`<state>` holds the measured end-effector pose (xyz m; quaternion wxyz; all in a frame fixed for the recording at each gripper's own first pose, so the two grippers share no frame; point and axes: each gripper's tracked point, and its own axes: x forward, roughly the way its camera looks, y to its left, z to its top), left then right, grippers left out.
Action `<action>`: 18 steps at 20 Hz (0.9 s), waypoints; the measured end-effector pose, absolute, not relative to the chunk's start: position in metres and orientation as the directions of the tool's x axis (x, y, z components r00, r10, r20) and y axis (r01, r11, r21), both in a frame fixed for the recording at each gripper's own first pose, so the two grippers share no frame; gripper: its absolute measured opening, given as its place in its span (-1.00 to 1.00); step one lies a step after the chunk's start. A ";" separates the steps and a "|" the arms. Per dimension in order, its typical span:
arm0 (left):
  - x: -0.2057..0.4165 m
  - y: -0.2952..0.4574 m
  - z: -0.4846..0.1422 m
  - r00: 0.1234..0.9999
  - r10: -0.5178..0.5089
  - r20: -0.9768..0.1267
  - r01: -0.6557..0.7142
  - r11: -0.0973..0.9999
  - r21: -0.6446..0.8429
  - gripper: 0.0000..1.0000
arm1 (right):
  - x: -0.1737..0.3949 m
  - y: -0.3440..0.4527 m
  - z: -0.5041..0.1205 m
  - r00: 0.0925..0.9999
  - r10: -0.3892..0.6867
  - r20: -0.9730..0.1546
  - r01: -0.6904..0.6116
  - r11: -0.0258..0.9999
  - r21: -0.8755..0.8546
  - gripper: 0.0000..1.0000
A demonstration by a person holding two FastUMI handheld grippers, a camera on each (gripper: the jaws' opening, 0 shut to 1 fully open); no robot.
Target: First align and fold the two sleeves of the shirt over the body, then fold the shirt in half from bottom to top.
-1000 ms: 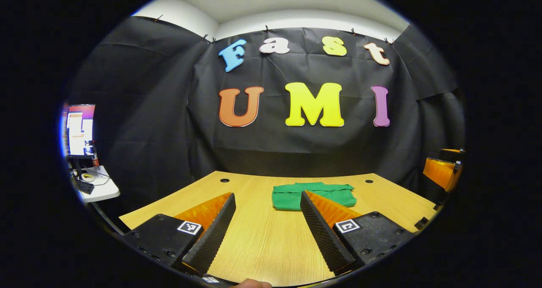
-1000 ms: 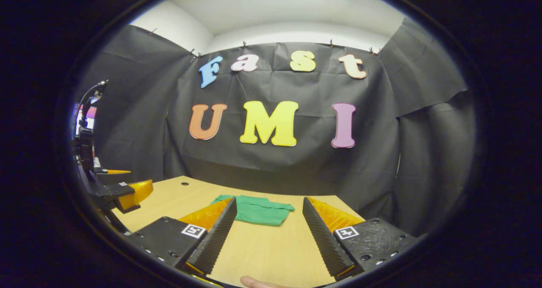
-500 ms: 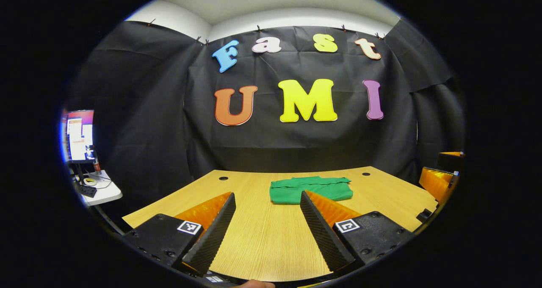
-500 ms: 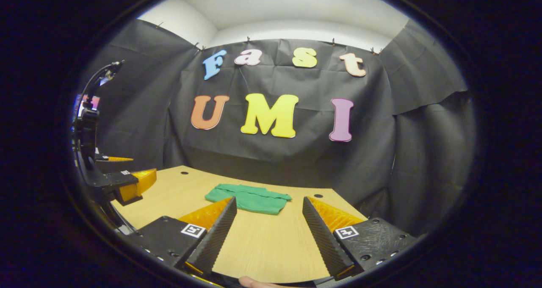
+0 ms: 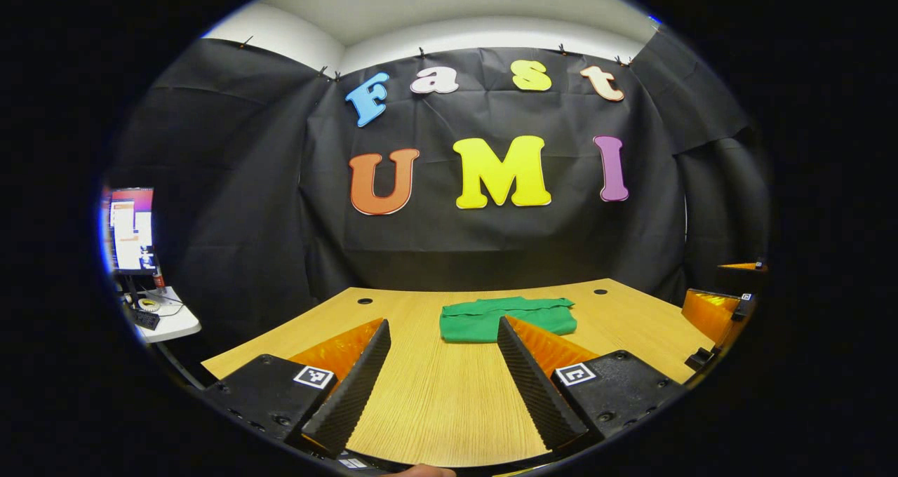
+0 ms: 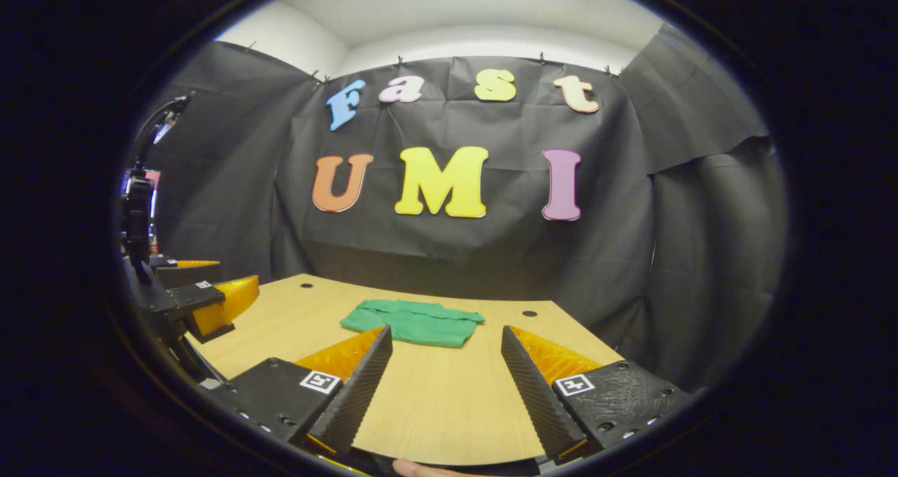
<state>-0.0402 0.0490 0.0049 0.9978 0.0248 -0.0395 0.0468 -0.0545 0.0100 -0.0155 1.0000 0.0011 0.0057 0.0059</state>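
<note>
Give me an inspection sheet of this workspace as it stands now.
Surface: wooden table, bare wood with small round holes near its far corners.
Job's things: green shirt lies as a compact folded bundle toward the far edge, apart from both tongs.
Clutter: nothing seen on the table.
Grippers: left tongs open and empty over the near table; right tongs open and empty.
Cables: nothing seen on the table.
Surroundings: black cloth wall; a monitor on a side desk to the left.
</note>
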 end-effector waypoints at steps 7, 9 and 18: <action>-0.041 0.053 0.011 0.991 0.097 0.088 -0.100 0.994 0.036 0.96 | -0.053 -0.023 0.028 0.995 -0.054 0.086 0.060 0.996 -0.072 0.93; -0.040 0.053 0.008 0.992 0.096 0.084 -0.099 0.994 0.034 0.97 | -0.057 -0.042 0.039 0.987 -0.105 0.125 0.114 0.991 -0.067 0.89; -0.039 0.056 0.002 0.993 0.101 0.062 -0.103 0.994 0.029 0.97 | -0.053 -0.041 0.018 0.994 -0.094 0.049 0.095 0.995 -0.025 0.94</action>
